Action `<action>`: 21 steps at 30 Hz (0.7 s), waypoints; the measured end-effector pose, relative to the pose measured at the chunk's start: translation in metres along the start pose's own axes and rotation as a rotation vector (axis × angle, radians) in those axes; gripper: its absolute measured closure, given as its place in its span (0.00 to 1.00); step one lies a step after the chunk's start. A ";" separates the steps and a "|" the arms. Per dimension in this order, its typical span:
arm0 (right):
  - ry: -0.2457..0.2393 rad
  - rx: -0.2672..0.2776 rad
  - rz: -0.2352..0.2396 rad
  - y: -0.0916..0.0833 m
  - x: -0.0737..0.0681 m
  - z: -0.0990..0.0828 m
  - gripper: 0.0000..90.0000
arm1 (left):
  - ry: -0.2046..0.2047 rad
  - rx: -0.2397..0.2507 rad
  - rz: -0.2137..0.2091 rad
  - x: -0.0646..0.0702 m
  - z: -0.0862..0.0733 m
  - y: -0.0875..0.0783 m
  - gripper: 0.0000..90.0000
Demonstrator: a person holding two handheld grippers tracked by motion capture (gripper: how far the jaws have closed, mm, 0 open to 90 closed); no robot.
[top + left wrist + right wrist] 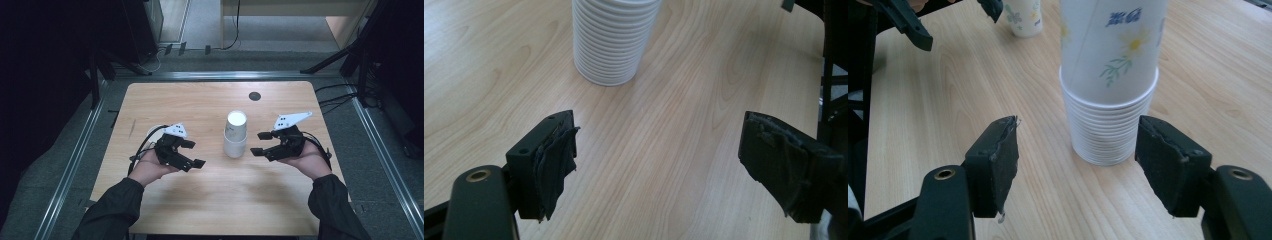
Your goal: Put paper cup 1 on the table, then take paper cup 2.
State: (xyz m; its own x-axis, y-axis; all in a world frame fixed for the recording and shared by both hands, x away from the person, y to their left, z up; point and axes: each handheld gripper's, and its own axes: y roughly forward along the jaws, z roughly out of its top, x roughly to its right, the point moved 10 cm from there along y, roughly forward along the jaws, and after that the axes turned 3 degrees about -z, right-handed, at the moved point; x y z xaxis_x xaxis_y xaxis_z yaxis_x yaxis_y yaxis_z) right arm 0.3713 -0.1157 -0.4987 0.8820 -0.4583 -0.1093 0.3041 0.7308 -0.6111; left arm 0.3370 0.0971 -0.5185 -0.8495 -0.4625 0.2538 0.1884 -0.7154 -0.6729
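An upside-down stack of white paper cups [235, 136] stands at the middle of the wooden table [210, 100]; its top cup carries a daisy print [1113, 45]. My right gripper [258, 143] is just right of the stack, open, one pad on each side of the base [1105, 135] without pressing on it. My left gripper [195, 153] is a short way left of the stack, open and empty, with the ribbed stack [614, 40] ahead of its jaws. A single flowered cup [1023, 17] stands behind the left gripper, partly hidden by it in the high view.
A round black grommet [255, 96] sits in the tabletop near the far edge. Metal rails [75, 160] run along both sides of the table. Black stand legs [330, 60] and cables [340, 100] lie on the floor beyond.
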 end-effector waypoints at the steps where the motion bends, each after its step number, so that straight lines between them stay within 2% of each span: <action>1: -0.001 0.002 0.002 -0.001 0.002 0.001 0.38 | 0.000 0.000 0.000 0.000 0.000 0.000 0.18; 4: 0.003 0.011 0.003 -0.004 0.005 0.006 0.36 | -0.004 0.010 -0.014 0.001 0.001 0.000 0.18; 6: -0.004 0.008 -0.011 -0.006 0.011 0.012 0.36 | 0.010 -0.003 -0.009 0.003 0.000 0.002 0.18; 9: -0.010 0.007 -0.009 -0.006 0.012 0.016 0.36 | 0.007 -0.004 -0.018 0.004 0.000 0.004 0.18; 13: -0.035 0.003 -0.003 -0.006 0.019 0.029 0.34 | 0.014 -0.009 -0.033 0.006 0.000 0.005 0.18; 16: -0.029 -0.018 0.005 -0.003 0.023 0.033 0.33 | 0.020 -0.011 -0.036 0.006 -0.001 0.005 0.18; 21: -0.047 -0.048 0.024 0.003 0.024 0.039 0.30 | 0.018 -0.012 -0.034 0.006 -0.001 0.005 0.18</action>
State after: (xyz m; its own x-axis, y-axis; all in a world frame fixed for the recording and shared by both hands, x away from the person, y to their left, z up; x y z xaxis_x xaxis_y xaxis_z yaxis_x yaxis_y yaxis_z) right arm 0.4071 -0.1048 -0.4728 0.9052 -0.4157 -0.0883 0.2659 0.7161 -0.6454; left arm 0.3323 0.0912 -0.5211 -0.8642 -0.4280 0.2645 0.1529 -0.7242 -0.6724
